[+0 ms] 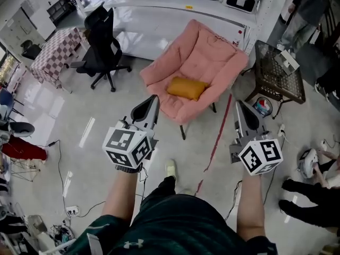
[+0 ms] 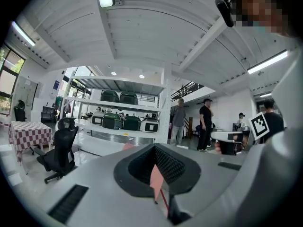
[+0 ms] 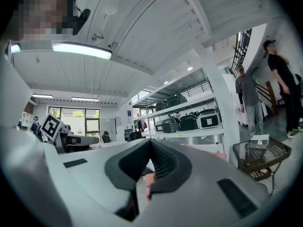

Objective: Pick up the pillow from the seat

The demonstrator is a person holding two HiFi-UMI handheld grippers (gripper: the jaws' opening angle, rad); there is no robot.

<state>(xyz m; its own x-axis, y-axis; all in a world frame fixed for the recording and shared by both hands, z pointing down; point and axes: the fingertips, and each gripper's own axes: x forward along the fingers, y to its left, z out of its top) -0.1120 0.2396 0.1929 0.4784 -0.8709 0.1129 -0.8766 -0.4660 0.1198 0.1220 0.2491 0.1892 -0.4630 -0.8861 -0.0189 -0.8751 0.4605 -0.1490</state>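
Shiny grey floor point(image 1: 69, 137) fills a big room. A pink chair point(image 1: 207, 57) stands in the middle. The yellow pillow point(image 1: 186, 87) lies on its seat, near the front edge.

Both tools point at the chair from the near side. The left tool point(image 1: 154, 98) is near the pillow, a bit to its left, and does not touch it. The right tool point(image 1: 237, 103) is off to the right, by the chair's right side, farther from the pillow. Each tool is closed tight, with nothing held in it.

A black mesh surface point(image 1: 279, 70) stands right of the chair, and a small white box point(image 1: 289, 61) sits on top of it. A black office chair point(image 1: 101, 52) and a checked surface point(image 1: 56, 49) are far on the left.

Only the head view shows the pillow. The left gripper view shows a thin bit of pink between the closed jaws. It also shows a white shelf point(image 2: 118, 131) holding green and white cases point(image 2: 112, 121), and people point(image 2: 206, 124) standing to the right of it.
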